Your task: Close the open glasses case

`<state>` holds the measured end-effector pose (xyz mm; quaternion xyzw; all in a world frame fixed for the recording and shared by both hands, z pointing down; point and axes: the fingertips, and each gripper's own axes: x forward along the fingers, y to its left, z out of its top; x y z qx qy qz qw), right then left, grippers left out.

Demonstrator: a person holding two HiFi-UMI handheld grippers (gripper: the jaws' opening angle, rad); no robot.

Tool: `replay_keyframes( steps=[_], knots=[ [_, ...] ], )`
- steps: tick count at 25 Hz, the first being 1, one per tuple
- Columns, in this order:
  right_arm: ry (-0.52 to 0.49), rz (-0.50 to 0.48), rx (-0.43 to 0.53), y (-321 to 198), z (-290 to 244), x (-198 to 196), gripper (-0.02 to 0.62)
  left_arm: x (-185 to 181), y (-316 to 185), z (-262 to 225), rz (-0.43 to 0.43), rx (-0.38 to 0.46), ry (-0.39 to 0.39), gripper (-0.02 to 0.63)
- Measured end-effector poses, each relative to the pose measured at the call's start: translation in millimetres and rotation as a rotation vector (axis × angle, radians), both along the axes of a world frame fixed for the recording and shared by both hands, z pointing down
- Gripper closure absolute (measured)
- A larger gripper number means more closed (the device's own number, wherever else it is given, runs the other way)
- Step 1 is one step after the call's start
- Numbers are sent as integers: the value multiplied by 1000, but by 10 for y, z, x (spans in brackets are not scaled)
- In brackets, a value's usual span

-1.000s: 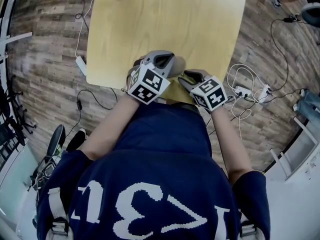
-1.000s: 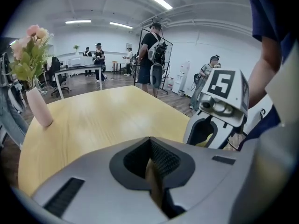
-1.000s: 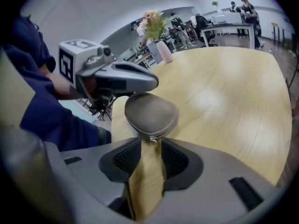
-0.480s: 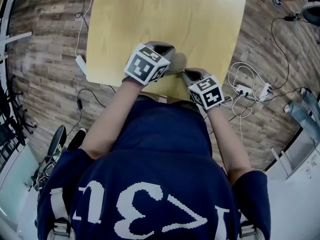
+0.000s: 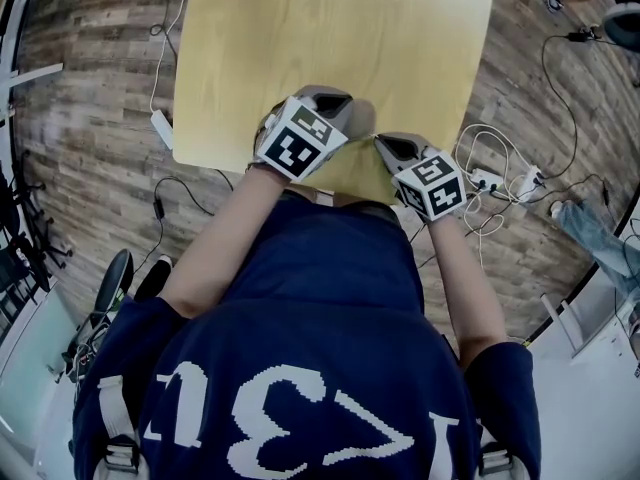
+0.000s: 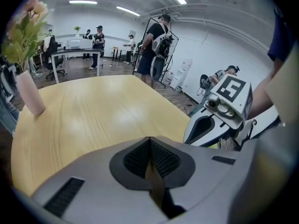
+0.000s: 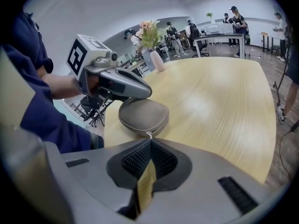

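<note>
Left gripper [image 6: 149, 139], jaws together, atop the glasses case [image 7: 142, 115]; right gripper [image 7: 149, 141] tight on its zip pull [image 7: 149, 135].

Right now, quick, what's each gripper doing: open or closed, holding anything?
Left gripper: closed, nothing between its jaws, lying over the glasses case.
Right gripper: closed, seemingly pinching the case's zipper pull.

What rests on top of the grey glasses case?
The left gripper lies over the far end of the glasses case. Whether they touch cannot be seen; the inside of the case is hidden.
</note>
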<state>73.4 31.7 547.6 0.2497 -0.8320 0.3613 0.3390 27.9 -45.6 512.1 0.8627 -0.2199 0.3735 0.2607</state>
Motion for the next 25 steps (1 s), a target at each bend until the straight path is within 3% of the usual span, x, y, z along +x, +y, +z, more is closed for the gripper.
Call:
replay_keyframes(
  steps=[9,25],
  knots=[
    [-106,24,-34,-1,0,-18,571,19,40,5,20,22,-21,597],
    [-69,109,-12,-240,21,109,572,25,69,-8,29,66,-19,597]
  ],
)
